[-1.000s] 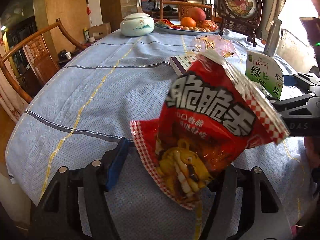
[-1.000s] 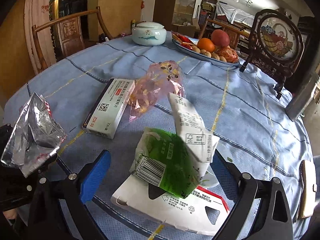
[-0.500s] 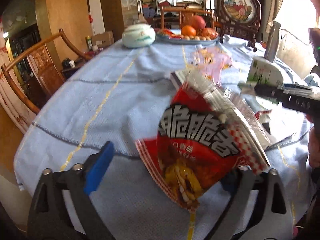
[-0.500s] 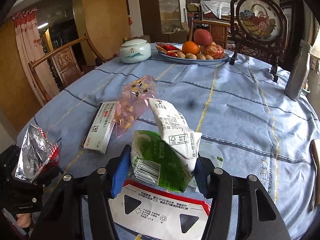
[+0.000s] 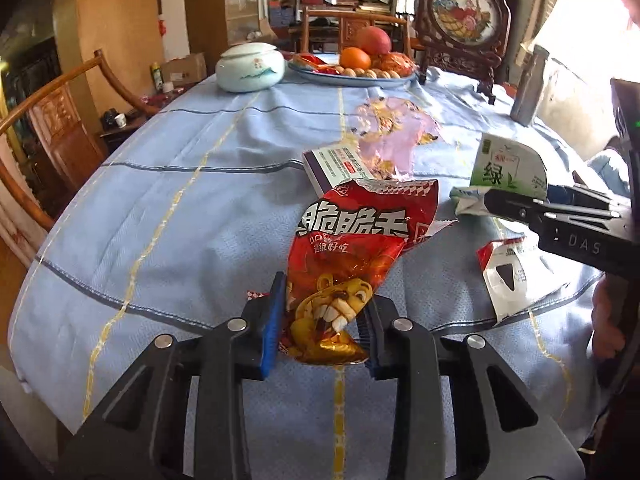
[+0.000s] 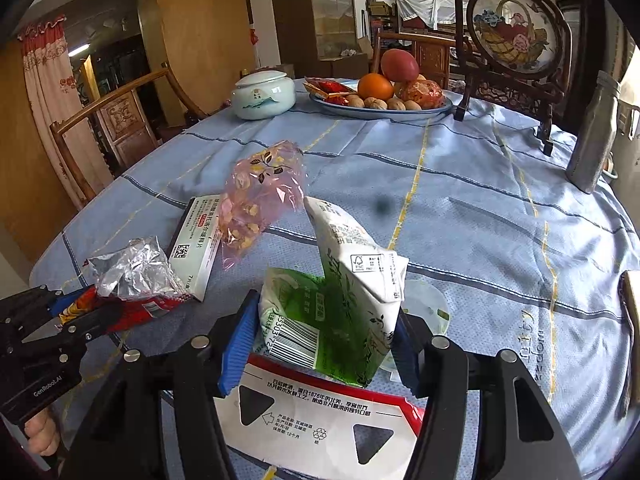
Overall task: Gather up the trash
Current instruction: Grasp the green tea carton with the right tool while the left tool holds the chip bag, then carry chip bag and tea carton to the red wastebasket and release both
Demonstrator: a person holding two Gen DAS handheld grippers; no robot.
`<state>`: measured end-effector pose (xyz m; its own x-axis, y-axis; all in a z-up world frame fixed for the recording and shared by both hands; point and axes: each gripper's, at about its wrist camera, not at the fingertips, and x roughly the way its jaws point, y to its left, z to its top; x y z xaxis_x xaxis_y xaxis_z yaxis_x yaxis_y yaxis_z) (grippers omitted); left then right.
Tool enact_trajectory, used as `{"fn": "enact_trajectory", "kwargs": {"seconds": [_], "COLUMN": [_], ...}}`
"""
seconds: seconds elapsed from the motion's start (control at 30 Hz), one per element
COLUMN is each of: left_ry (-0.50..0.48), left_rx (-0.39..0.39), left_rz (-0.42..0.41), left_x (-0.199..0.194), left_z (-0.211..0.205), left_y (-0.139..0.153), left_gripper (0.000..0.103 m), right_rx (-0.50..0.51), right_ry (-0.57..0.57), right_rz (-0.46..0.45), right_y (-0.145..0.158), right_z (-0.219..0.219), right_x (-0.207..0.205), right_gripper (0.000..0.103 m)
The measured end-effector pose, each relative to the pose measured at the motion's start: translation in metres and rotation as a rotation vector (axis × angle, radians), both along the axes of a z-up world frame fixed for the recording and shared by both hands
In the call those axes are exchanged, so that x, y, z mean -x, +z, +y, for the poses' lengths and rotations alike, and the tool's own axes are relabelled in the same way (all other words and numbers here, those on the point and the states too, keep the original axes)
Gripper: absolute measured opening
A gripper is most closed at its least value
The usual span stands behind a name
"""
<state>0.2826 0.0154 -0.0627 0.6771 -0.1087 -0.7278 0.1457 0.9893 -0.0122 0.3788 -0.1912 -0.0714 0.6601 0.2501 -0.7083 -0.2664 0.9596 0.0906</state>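
The left hand-held gripper [image 5: 322, 320] has just clamped shut on the red snack bag [image 5: 352, 256]; the right hand-held gripper [image 6: 320, 338] grips the green carton [image 6: 340, 300]; the pink wrapper [image 6: 262, 200] lies on the worktop [image 6: 480, 216] at eleven o'clock, nearer the right.

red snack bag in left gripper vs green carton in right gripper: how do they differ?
The red snack bag is thin crinkled foil, silver inside; the green carton is stiff printed paperboard, crushed.
The bag is torn open at its top; the carton is folded over, barcode showing.
The left gripper has just closed narrowly on the bag; the right gripper stands wider around the carton.
Both are clamped above the blue tablecloth.
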Motion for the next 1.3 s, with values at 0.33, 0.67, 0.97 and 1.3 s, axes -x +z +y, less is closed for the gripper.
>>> {"fn": "enact_trajectory", "kwargs": {"seconds": [0.33,0.67,0.97,1.3], "left_ry": [0.062,0.202,0.379,0.458], "left_rx": [-0.017,-0.033,-0.080,-0.052], "left_rz": [-0.090,-0.095,-0.061,0.130], "left_x": [0.033,0.072,0.138,0.177], "left_z": [0.019,0.079,0.158,0.236], "left_y": [0.033,0.047,0.044,-0.023], "left_gripper": [0.033,0.033,0.033,0.033], "right_rx": [-0.074,-0.111,-0.094,-0.127], "right_ry": [0.007,0.025,0.000,-0.028], "right_rz": [0.002,-0.061,-0.088,-0.116], "right_y": [0.004,0.015,0.014,0.016], "right_z": [-0.010,-0.011,-0.014,-0.015], "right_x": [0.000,0.012,0.020,0.027], "right_gripper": [0.060,0.059,0.059,0.059]}}
